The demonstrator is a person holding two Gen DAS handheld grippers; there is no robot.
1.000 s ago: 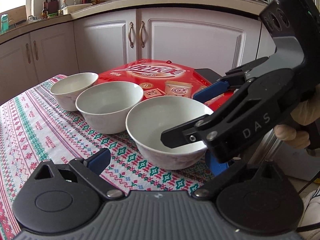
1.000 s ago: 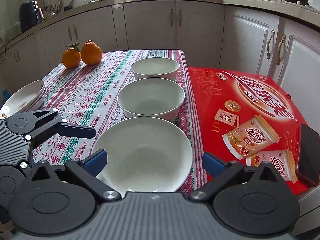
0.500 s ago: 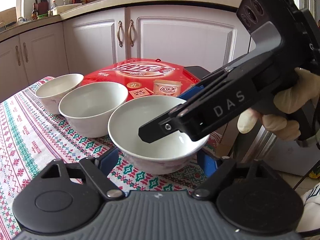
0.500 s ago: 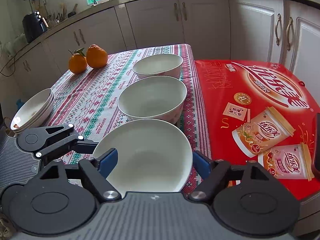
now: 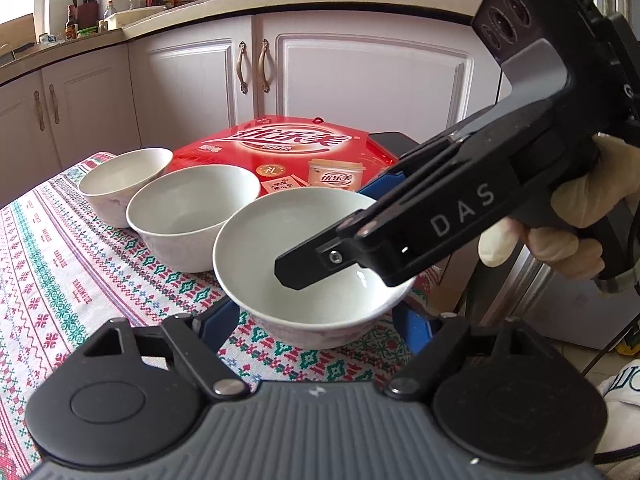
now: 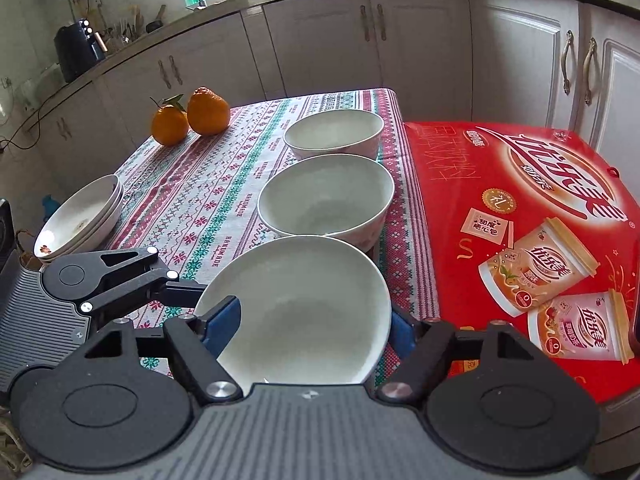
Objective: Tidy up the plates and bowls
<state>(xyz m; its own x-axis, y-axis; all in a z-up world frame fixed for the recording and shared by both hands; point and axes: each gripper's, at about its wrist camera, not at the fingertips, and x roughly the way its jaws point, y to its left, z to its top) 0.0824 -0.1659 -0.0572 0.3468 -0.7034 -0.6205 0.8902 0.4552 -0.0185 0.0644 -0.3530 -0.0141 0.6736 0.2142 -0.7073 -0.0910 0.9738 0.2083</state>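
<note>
White china sits between both pairs of blue pads: the nearest bowl (image 6: 296,308) of a row of three, on the patterned tablecloth (image 6: 208,200). The right gripper (image 6: 316,322) straddles it, jaws closing, the left pad lying against the rim and the right pad at the opposite wall; whether they press yet I cannot tell for certain, though both look in contact. The left gripper (image 5: 316,322) also brackets this bowl (image 5: 312,280) from its side, jaws closing, pads just beside the walls and mostly hidden behind them. Beyond the right gripper stand the middle bowl (image 6: 326,200) and far bowl (image 6: 334,134); stacked plates (image 6: 78,220) lie to its left, a red box (image 6: 520,220) to its right.
</note>
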